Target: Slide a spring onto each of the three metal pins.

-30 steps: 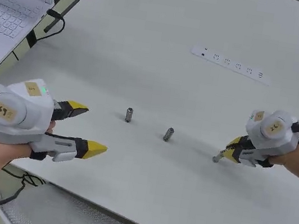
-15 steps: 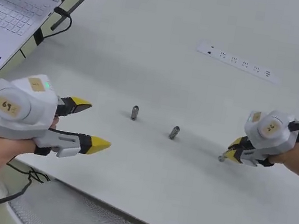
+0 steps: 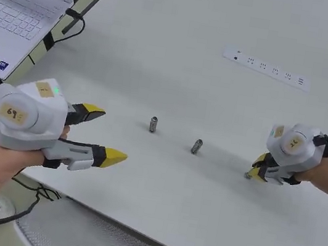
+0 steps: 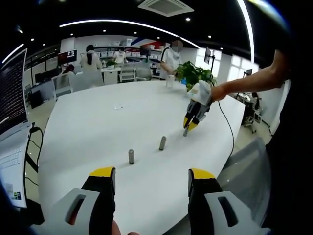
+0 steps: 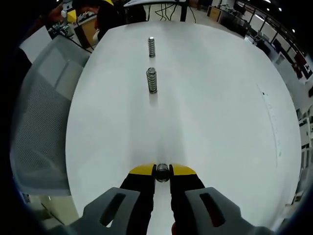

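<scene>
Little has changed over the last second. The whole head view has drifted because our head moved, while the parts keep their places on the bench (image 3: 163,48). The right hand-held gripper (image 3: 256,174) stays low at the bench surface, its jaws closed on a small metal part (image 5: 162,173). We cannot tell whether that part is the third pin, its spring, or both together. The gripper has tipped a little steeper over it, so less of the part pokes out in the head view.

The left hand-held gripper (image 3: 105,133) still hovers wide open near the bench's front edge, with nothing between its jaws.

Two pins stand upright and apart between the grippers: the nearer pin (image 3: 196,145) towards the right gripper and the farther pin (image 3: 153,124) beyond it. In the right gripper view each shows coils around it, so we judge two of the three done. The last fit sits under the right jaws, and we cannot yet confirm it.
</scene>
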`<state>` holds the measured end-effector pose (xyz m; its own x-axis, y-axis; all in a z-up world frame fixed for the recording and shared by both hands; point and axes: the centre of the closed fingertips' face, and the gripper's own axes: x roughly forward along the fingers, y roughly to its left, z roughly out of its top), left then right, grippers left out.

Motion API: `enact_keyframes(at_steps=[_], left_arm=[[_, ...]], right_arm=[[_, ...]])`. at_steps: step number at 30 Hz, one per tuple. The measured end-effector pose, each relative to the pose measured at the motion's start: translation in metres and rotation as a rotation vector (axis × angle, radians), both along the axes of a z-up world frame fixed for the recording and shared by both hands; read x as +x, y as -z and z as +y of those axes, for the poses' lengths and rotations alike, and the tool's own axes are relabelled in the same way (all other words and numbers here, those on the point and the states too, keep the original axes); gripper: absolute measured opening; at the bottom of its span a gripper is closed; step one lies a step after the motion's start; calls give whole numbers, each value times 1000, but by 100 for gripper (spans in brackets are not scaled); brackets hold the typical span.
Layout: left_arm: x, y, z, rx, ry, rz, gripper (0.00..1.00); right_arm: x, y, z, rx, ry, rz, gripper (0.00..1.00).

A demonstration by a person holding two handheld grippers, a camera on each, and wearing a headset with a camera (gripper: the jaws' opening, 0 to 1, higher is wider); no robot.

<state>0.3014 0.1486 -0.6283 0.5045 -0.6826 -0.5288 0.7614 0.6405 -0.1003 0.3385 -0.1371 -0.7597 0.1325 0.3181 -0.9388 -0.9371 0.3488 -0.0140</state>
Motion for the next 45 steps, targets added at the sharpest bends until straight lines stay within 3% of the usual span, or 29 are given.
enact_keyframes(at_steps=[14, 24, 34, 45], left_arm=[[0, -1, 3, -8, -18, 5, 56], [2, -4, 3, -16, -20, 0, 57], [1, -5, 2, -27, -21, 5, 61], [-1, -5, -2, -19, -8, 2, 65]], right_arm=[[-1, 7, 0, -15, -12, 11, 10], [4, 7, -8, -20, 9, -14, 23], [3, -4, -17, 19, 86, -62, 30], [-22, -15, -29, 66, 214, -102, 34]])
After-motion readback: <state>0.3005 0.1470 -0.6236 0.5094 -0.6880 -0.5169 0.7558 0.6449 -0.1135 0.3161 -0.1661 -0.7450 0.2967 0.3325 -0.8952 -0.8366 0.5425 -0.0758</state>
